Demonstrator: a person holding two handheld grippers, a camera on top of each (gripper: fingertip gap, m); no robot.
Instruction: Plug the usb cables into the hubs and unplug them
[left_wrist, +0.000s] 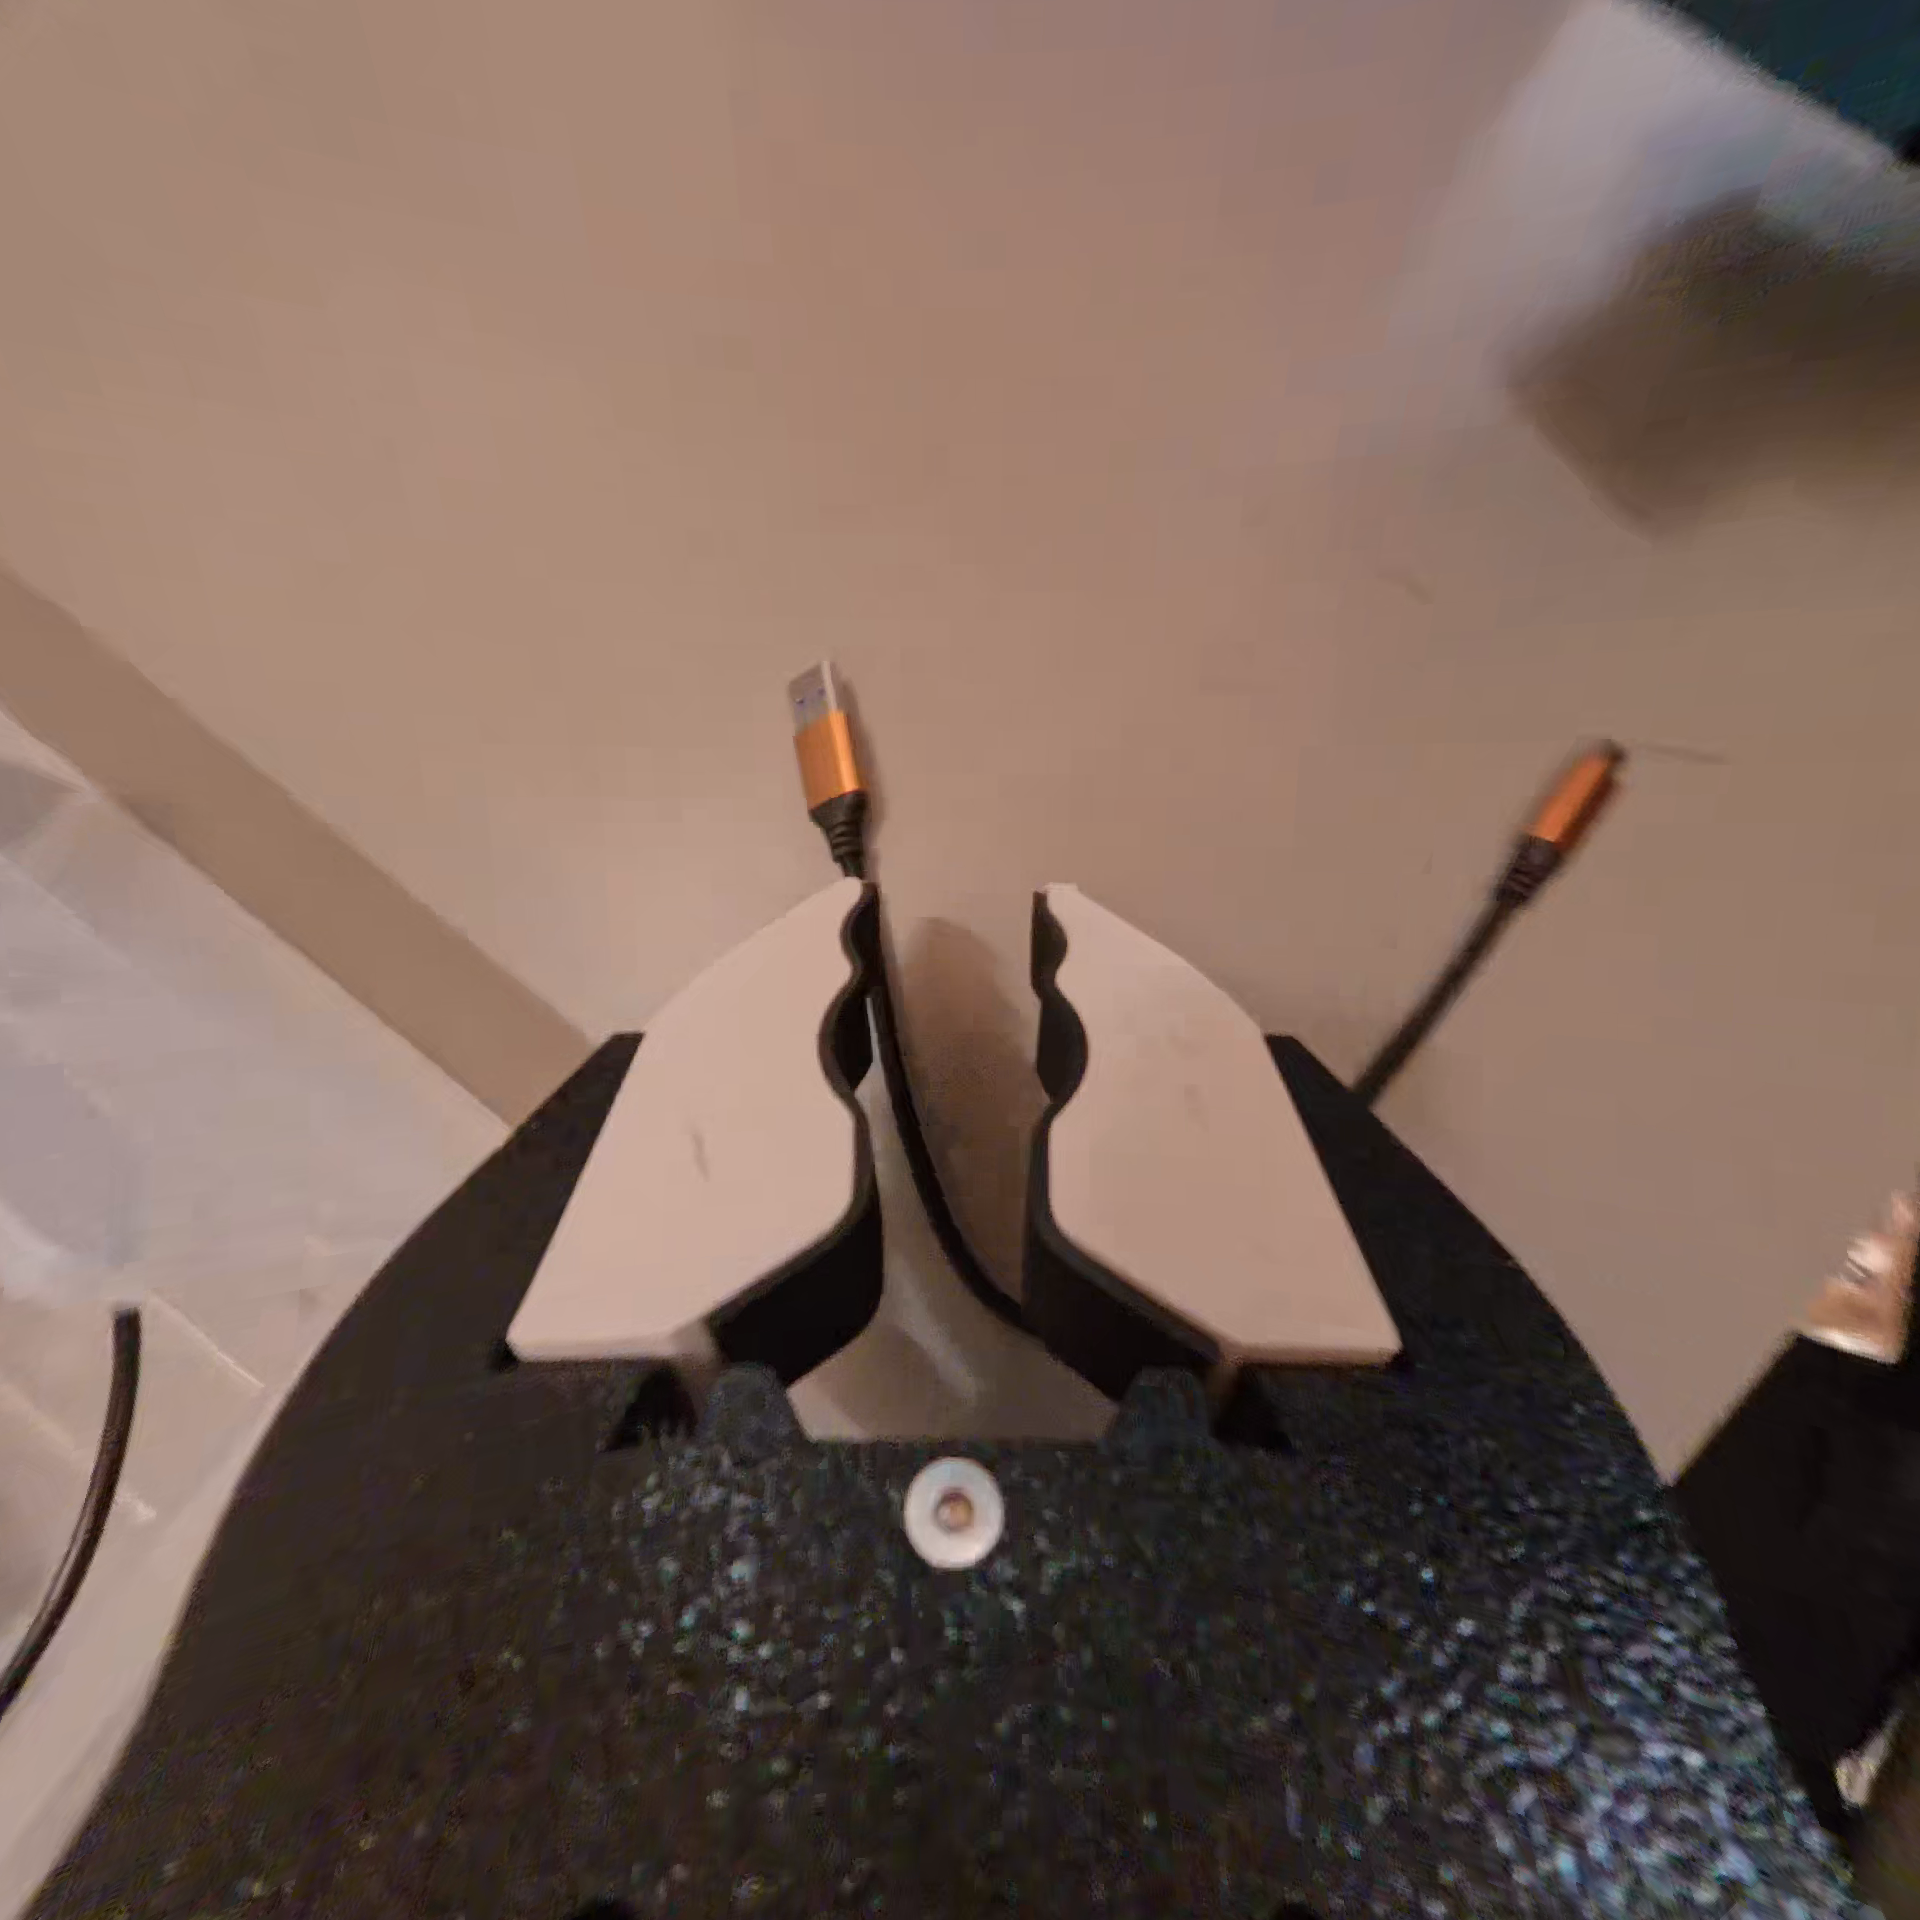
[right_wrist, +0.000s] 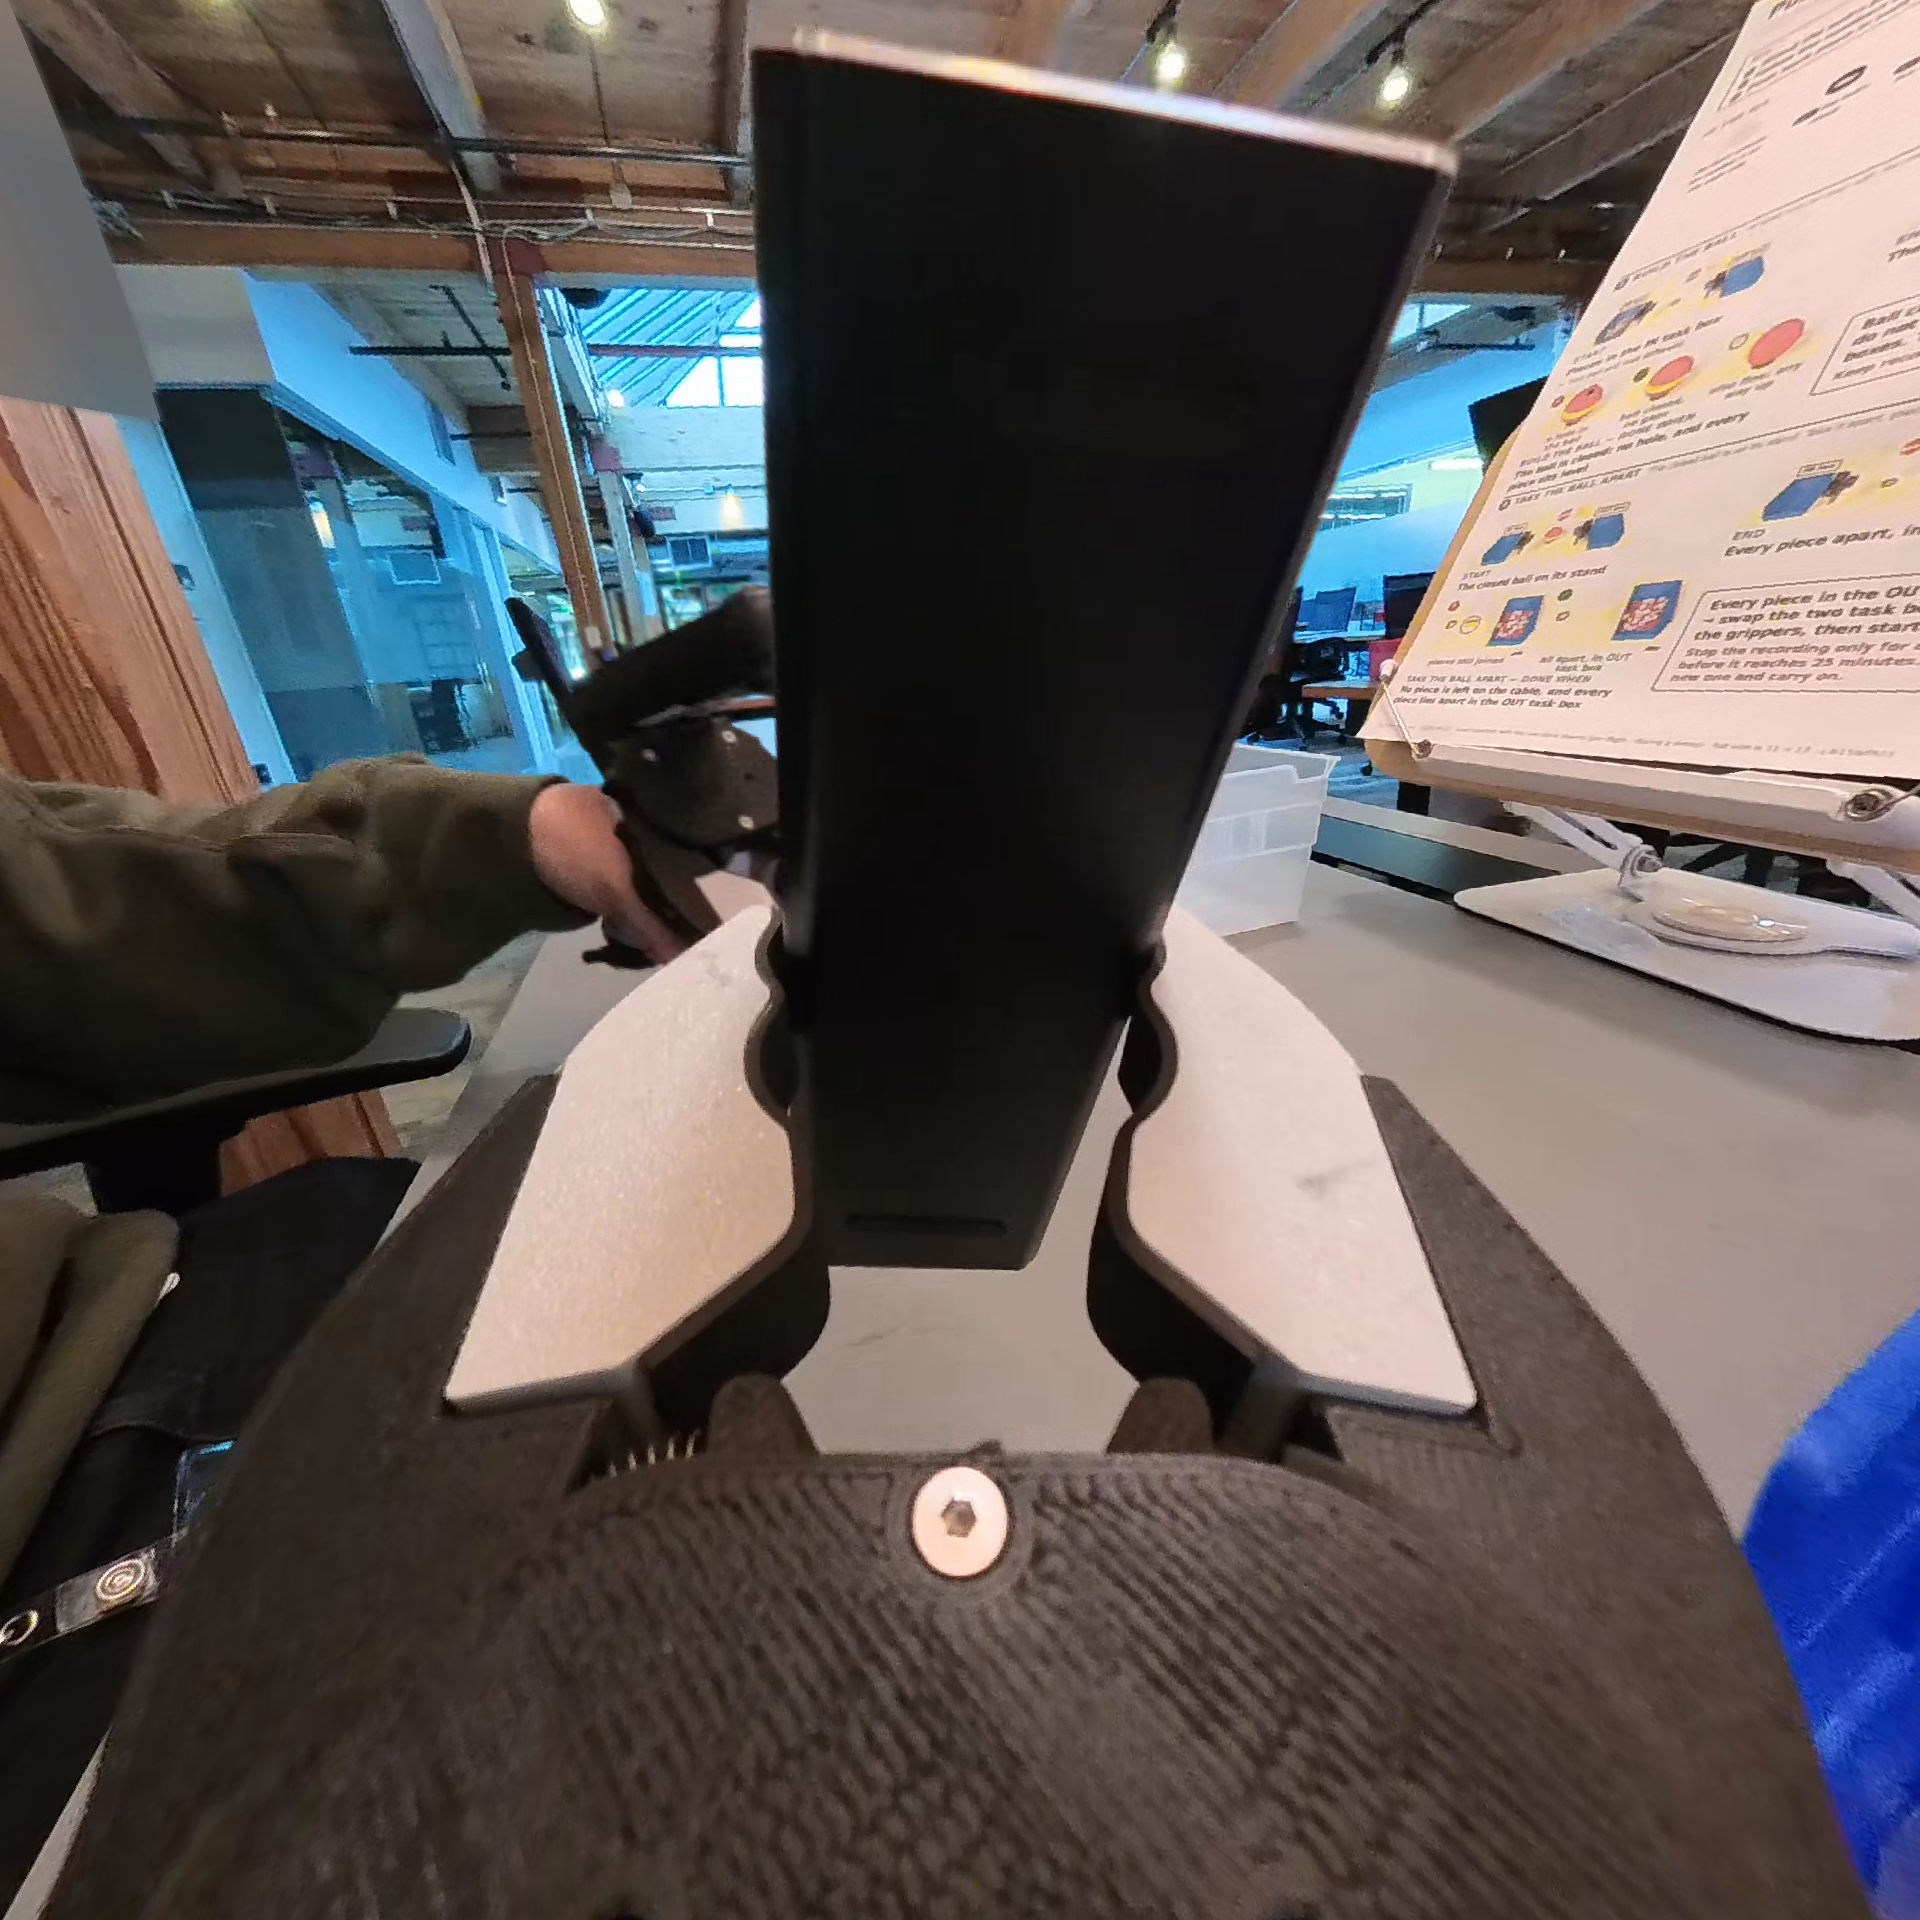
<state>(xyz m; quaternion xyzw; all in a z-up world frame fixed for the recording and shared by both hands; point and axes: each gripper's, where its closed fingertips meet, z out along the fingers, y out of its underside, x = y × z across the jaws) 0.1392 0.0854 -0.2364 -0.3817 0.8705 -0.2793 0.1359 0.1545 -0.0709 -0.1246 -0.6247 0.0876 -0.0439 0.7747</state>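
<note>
- Two pairs of tongs are at work: the right tongs (right_wrist: 961, 997) are clenched on a long flat black hub (right_wrist: 1049, 623), pinching its near end so the slab stands up and away from them, its far edge rimmed in silver.
- Left tongs (left_wrist: 951, 904) hover spread apart over the pale grey table (left_wrist: 520, 364), gripping nothing; a thin black cord runs through the gap, lying against the left finger (left_wrist: 727, 1101).
- That cord ends just past the fingertips in an orange-sleeved USB plug with a bare metal tip (left_wrist: 823, 743), resting flat on the table.
- Off to the right, apart from the first, lies a second orange-sleeved plug on a black cord (left_wrist: 1569, 795).
- Beyond the hub, a hand in an olive sleeve (right_wrist: 592, 862) holds the other black gripper.
- On the table's right side stand a white stand carrying a printed instruction sheet (right_wrist: 1704, 416) and, behind the hub, a clear plastic bin (right_wrist: 1257, 831).
- Blue fabric (right_wrist: 1849, 1579) fills the near right corner.
</note>
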